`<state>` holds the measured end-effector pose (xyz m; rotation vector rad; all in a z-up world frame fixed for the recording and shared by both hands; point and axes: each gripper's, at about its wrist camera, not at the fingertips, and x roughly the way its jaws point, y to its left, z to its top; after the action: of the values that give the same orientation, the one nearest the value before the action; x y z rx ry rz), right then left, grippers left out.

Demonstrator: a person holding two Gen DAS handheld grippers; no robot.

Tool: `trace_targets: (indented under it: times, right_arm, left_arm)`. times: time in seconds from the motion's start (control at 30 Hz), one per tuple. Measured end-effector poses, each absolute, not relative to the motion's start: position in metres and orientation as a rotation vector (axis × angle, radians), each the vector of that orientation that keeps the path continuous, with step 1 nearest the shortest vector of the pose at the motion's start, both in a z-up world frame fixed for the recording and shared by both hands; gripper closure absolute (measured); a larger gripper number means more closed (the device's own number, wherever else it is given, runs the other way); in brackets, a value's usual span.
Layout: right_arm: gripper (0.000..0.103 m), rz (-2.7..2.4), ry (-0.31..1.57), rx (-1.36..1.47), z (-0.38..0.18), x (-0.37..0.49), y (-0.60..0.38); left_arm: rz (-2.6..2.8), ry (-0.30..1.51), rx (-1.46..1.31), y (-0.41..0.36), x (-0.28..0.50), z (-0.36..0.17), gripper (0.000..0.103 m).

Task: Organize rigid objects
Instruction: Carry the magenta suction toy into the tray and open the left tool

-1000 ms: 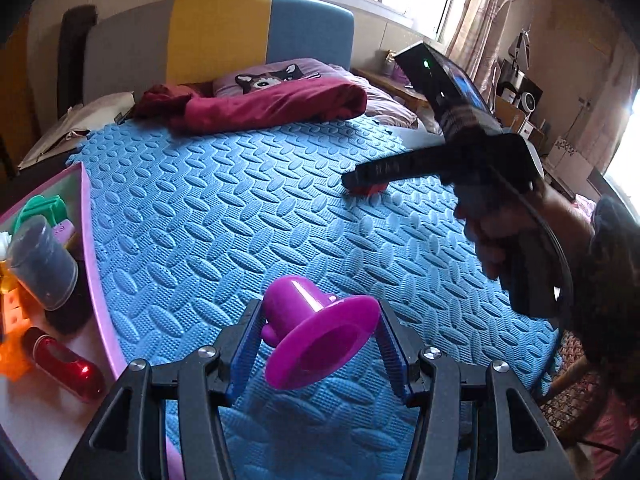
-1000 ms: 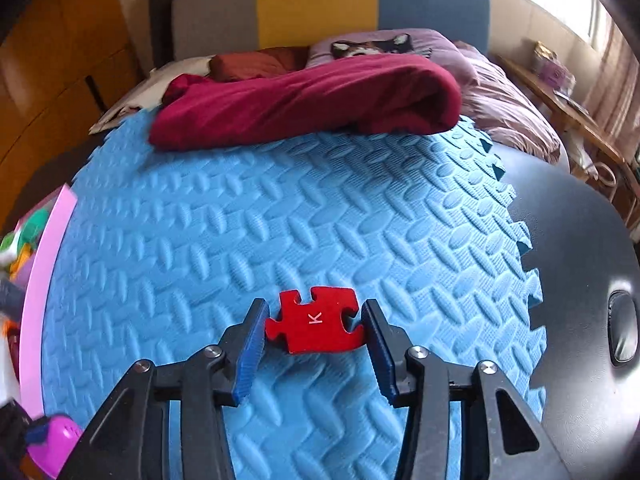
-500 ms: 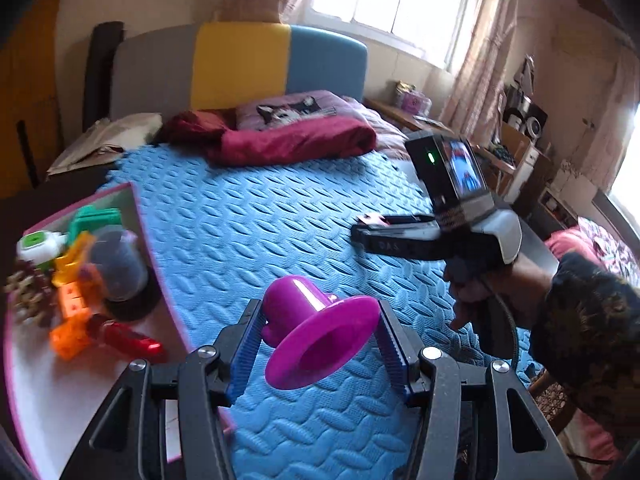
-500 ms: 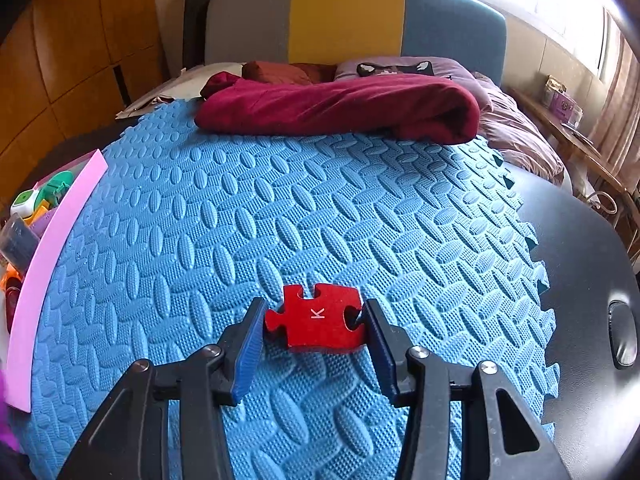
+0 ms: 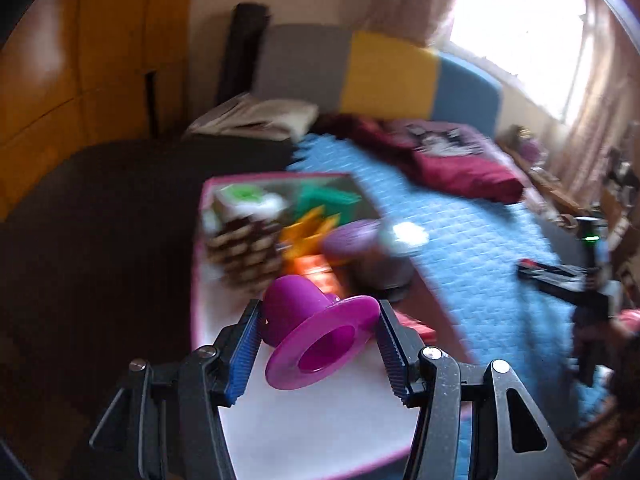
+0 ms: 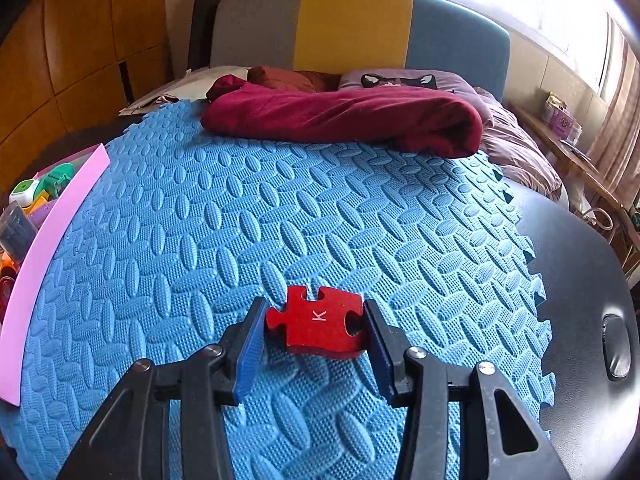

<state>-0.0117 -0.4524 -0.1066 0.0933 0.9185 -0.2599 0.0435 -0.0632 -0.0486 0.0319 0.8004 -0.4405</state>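
1. Left gripper (image 5: 318,344): clamped on a purple funnel-shaped toy (image 5: 316,340), wide rim facing the camera, held above the white floor of the pink-rimmed tray (image 5: 280,432).
2. Ahead of it, in the tray: pinecone (image 5: 244,256), orange blocks (image 5: 308,236), grey cup (image 5: 372,252); all blurred.
3. Right gripper (image 6: 314,330): clamped on a red puzzle piece (image 6: 318,326) marked "K", over the blue foam mat (image 6: 280,208).
4. Far beyond it: maroon blanket (image 6: 344,120), lying on the mat's far edge.
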Motion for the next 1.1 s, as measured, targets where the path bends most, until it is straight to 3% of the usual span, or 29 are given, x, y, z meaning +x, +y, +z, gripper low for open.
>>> trace_targets:
  times: [0.33, 0.5, 0.77, 1.1]
  right_arm:
    - [0.056, -0.261, 0.918, 0.088, -0.107, -0.011, -0.452]
    - [0.056, -0.260, 0.916, 0.090, -0.107, -0.011, -0.452]
    - [0.056, -0.262, 0.918, 0.090, -0.108, -0.010, -0.452]
    - [0.056, -0.270, 0.918, 0.066, -0.107, -0.010, -0.449]
  left_arm:
    - [-0.367, 0.826, 0.091, -0.063, 0.071, -0.081, 0.046]
    - [-0.369, 0.828, 0.096, -0.061, 0.070, -0.079, 0.039]
    - [-0.306, 0.760, 0.059, -0.054, 0.053, -0.053, 0.028]
    - [-0.197, 0.730, 0.018, -0.041, 0.035, -0.022, 0.027]
